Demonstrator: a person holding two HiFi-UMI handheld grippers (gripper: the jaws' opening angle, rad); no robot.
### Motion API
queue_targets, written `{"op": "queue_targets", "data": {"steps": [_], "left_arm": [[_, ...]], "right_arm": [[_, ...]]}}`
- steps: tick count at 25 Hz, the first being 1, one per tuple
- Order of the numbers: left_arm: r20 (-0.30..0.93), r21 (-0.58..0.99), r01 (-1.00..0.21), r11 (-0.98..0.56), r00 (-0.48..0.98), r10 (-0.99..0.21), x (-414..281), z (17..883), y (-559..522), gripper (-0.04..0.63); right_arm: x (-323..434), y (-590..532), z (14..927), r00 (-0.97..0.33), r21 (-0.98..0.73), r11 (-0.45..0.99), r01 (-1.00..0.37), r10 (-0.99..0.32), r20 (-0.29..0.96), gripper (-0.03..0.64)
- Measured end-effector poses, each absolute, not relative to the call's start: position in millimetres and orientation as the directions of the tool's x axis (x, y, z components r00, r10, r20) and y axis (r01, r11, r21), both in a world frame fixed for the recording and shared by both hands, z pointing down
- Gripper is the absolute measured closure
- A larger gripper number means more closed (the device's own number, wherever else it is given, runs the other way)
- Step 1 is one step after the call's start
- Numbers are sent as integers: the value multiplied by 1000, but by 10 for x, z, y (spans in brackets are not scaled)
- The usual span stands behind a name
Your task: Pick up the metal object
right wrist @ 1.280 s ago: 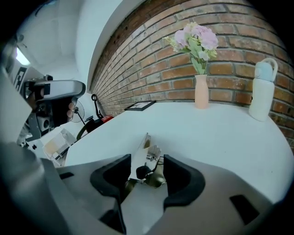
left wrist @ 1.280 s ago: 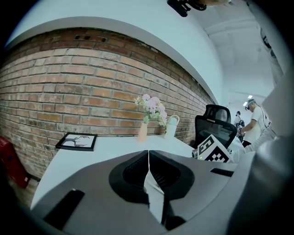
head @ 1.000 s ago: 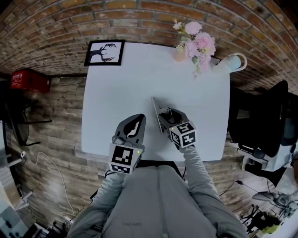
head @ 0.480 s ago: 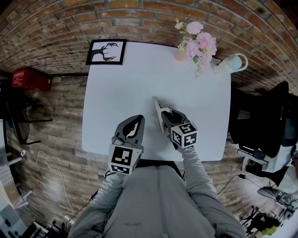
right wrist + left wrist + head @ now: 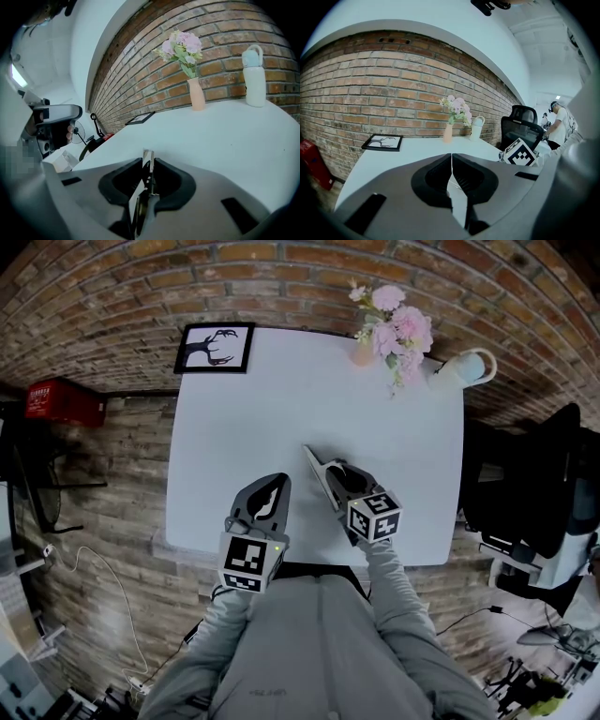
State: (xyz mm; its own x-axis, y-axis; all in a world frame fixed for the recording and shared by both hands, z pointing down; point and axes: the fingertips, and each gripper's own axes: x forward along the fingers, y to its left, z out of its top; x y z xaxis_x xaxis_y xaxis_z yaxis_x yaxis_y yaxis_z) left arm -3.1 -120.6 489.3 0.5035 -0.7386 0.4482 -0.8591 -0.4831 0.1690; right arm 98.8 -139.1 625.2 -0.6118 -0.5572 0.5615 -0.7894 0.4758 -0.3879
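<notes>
Head view looks steeply down; gripper views face the shared table (image 5: 262, 399) and brick wall (image 5: 281, 268).

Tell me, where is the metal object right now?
In the head view the metal object sits near the white table's near edge, right of centre, between the jaws of the right tool, which are closing on it.
</notes>
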Motion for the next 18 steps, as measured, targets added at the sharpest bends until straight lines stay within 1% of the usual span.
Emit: {"op": "queue_targets", "data": {"steps": [18], "left_arm": [[420, 142, -866, -480, 492, -763, -61, 4733, -1193, 566]], "right_arm": [[1019, -1406, 5982, -624, -382, 494, -781, -600, 501, 539]]}}
